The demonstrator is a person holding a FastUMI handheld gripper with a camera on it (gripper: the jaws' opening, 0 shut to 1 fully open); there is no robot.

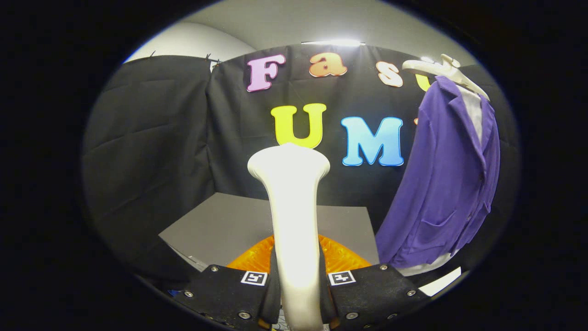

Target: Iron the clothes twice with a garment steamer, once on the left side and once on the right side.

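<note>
The garment steamer point(294, 216) is seen standing upright between the two fingers of the gripper point(297, 294), its pale, glossy neck rising from between them and widening into a rounded head at the top. Both fingers are pressed against the lower part of the neck, one on each side, so the steamer is held firmly by the closed tool. Just behind the fingers, on either side of the neck, a translucent orange part point(337, 257) with a ribbed surface is visible; whether it belongs to the steamer cannot be told. Beyond that, a flat grey tabletop point(220, 225) is spread out ahead of the fingers, reaching back to the black cloth wall point(151, 138) of the booth. To the right of the steamer and well apart from it, a purple jacket point(445, 184) is hung on a pale hanger point(443, 71) in front of the cloth, with a white garment point(475, 110) showing inside its open collar and below its hem. The jacket is not touched by the steamer head. Above the cloth, a light-coloured ceiling with a bright lamp strip point(333, 42) is seen.
</note>
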